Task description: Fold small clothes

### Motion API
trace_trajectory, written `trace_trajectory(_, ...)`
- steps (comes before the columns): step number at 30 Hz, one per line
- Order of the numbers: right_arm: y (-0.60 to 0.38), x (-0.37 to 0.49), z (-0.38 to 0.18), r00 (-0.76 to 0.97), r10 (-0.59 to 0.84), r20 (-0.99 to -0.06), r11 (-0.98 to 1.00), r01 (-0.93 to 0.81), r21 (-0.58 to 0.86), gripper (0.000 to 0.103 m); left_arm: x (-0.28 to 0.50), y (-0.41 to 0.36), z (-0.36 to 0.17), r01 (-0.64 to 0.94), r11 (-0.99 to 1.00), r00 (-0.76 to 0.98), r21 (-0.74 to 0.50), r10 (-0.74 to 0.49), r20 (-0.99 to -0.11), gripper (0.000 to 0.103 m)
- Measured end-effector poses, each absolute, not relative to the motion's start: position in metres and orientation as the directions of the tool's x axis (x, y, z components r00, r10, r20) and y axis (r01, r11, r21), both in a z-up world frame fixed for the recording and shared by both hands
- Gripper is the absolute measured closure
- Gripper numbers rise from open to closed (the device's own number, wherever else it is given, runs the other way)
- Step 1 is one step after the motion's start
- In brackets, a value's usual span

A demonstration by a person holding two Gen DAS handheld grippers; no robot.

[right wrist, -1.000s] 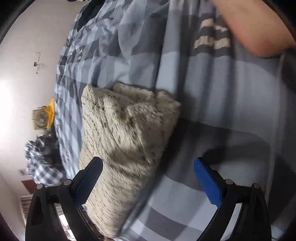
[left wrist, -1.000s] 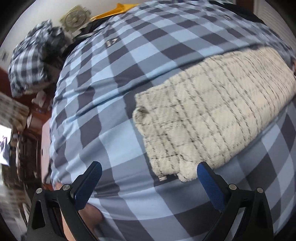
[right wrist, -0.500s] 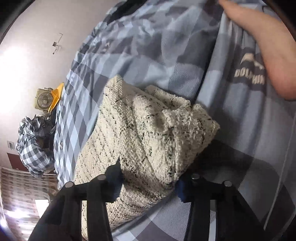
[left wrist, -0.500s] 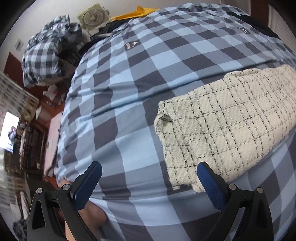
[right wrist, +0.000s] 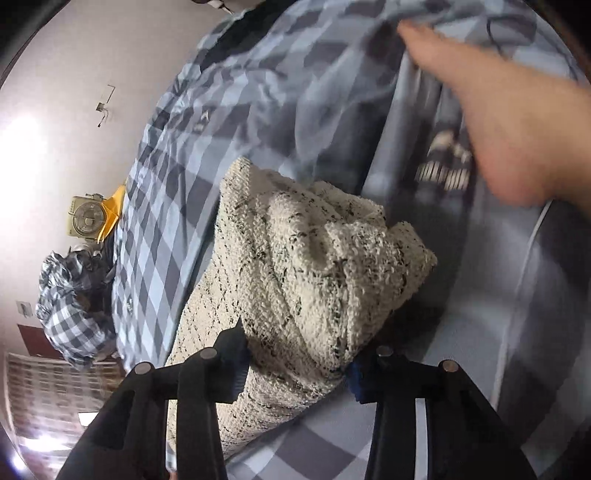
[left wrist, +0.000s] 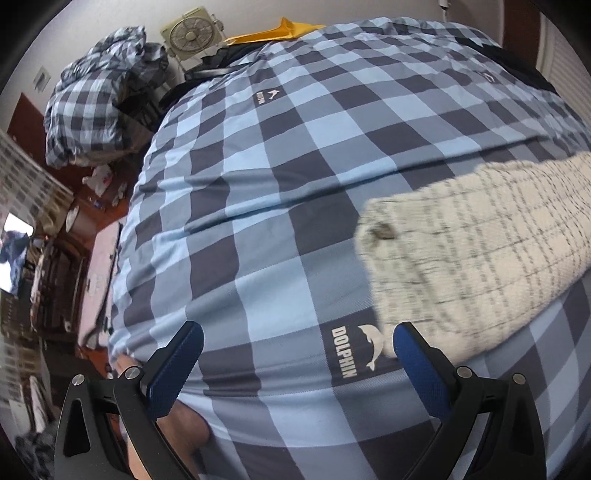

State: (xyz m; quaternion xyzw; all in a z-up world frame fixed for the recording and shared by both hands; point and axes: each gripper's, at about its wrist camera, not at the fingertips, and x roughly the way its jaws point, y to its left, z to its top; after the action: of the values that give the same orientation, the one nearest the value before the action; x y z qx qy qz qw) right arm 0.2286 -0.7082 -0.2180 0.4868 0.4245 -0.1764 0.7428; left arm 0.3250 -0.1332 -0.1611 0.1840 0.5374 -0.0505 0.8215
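A cream knitted garment [left wrist: 476, 251] with thin dark checks lies folded on a blue checked bedspread [left wrist: 295, 166]. My left gripper [left wrist: 295, 365] is open and empty, just left of the garment's near corner. In the right wrist view my right gripper [right wrist: 295, 365] is shut on the folded end of the garment [right wrist: 314, 258], which bunches up between the blue pads. A bare forearm [right wrist: 517, 122] reaches over the bedspread [right wrist: 177, 206] at the upper right.
A pile of checked bedding [left wrist: 96, 96], a box fan [left wrist: 192, 37] and a yellow item [left wrist: 280, 31] sit beyond the bed's far edge. Dark furniture [left wrist: 44, 266] stands to the left below the bed edge.
My right gripper closed onto the garment's folded end and lifted it. My left gripper backed away to the left, so the garment now sits further right in its view.
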Motion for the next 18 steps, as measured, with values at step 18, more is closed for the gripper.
trace_trajectory(18, -0.521, 0.272, -0.064, 0.738, -0.073, -0.671, 0.964, 0.225, 0.142, 0.068, 0.335, -0.123, -0.146, 0.196, 0.967, 0.447, 0.163, 0.060, -0.893, 0.000)
